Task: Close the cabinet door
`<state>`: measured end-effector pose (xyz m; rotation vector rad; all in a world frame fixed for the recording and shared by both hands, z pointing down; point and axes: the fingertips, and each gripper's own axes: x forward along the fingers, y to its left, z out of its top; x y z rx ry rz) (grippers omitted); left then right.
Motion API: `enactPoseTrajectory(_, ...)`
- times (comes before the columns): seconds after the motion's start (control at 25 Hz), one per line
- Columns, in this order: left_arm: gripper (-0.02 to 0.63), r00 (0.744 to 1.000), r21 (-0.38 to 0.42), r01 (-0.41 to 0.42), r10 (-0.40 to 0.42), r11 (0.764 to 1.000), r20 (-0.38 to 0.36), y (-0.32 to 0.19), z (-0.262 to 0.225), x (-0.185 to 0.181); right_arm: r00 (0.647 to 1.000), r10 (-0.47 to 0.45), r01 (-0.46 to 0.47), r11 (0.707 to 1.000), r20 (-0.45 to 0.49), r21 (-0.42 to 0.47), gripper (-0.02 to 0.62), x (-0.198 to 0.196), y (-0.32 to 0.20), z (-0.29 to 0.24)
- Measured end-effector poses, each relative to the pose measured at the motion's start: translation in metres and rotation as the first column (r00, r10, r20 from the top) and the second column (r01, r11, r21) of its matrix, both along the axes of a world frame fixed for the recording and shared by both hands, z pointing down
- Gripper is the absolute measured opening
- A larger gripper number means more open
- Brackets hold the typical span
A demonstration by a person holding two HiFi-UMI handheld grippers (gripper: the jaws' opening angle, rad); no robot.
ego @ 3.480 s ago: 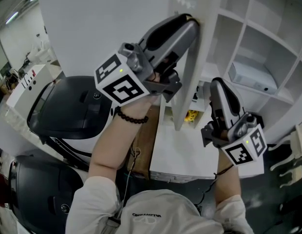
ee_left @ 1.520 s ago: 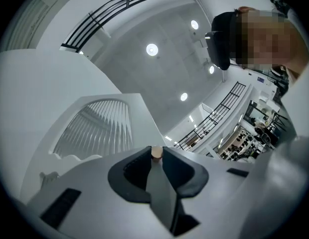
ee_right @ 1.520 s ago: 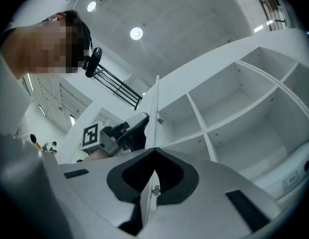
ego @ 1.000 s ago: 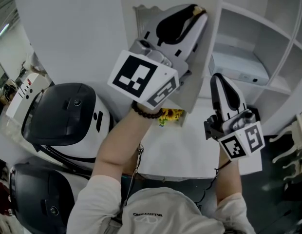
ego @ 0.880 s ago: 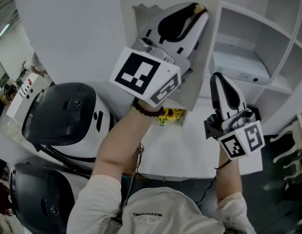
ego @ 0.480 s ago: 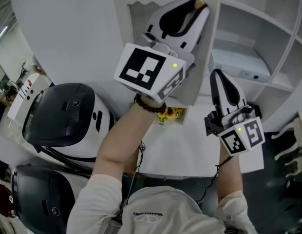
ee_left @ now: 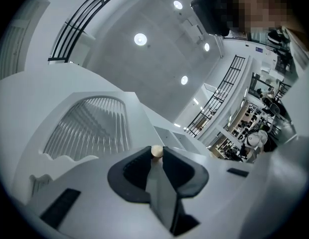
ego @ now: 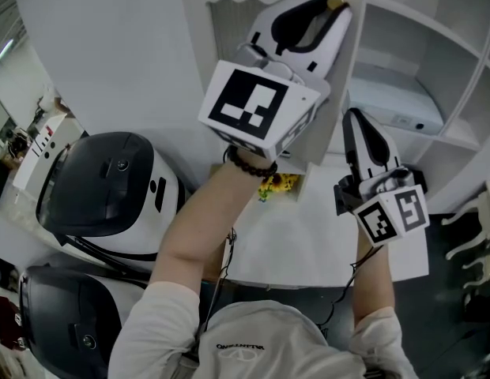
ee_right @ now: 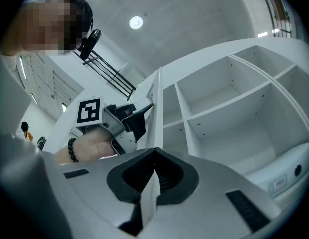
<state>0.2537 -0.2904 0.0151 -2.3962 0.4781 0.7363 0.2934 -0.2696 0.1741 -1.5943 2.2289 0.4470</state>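
Observation:
The white cabinet door (ego: 221, 77), with a ribbed louvre panel (ee_left: 89, 128), stands partly swung out from the open-shelved cabinet (ego: 435, 46). A small tan knob (ego: 334, 1) sits near the door's free edge. My left gripper (ego: 330, 8) points up and is shut on this knob (ee_left: 157, 151), which shows between the pad tips. My right gripper (ego: 352, 118) is lower and to the right, pointing up beside the door's edge (ee_right: 157, 108). Its jaws (ee_right: 154, 152) are shut with nothing in them. The right gripper view also shows the left gripper (ee_right: 143, 107) at the door.
Two black-and-white rounded machines (ego: 103, 184) stand on the floor at the left. A yellow flower-like item (ego: 278, 184) lies on the low shelf behind the door. A white box device (ego: 395, 105) sits on a cabinet shelf. A white chair (ego: 474, 243) is at the right.
The door has swung to the right, toward the cabinet, with the left gripper on its knob. The right gripper has shifted slightly and stays shut.

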Motion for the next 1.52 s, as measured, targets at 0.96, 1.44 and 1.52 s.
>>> enactPoseTrajectory(0.96,0.074,0.987,0.064,0.150,-0.153,0.987,0.053,-0.031,0.002,0.033,1.000,0.031,-0.031,1.000,0.002,-0.006,0.011,0.020,-0.028,-0.003)
enactPoseTrajectory(1.44,0.075,0.985,0.060,0.154,-0.158,0.986,0.067,-0.045,0.001,0.044,0.999,0.046,-0.045,0.999,0.010,-0.029,0.011,0.027,-0.046,0.003)
enactPoseTrajectory(1.52,0.075,0.985,0.059,0.155,-0.159,0.986,0.069,-0.046,0.000,0.045,0.999,0.047,-0.046,0.998,0.010,-0.030,0.011,0.028,-0.047,0.002)
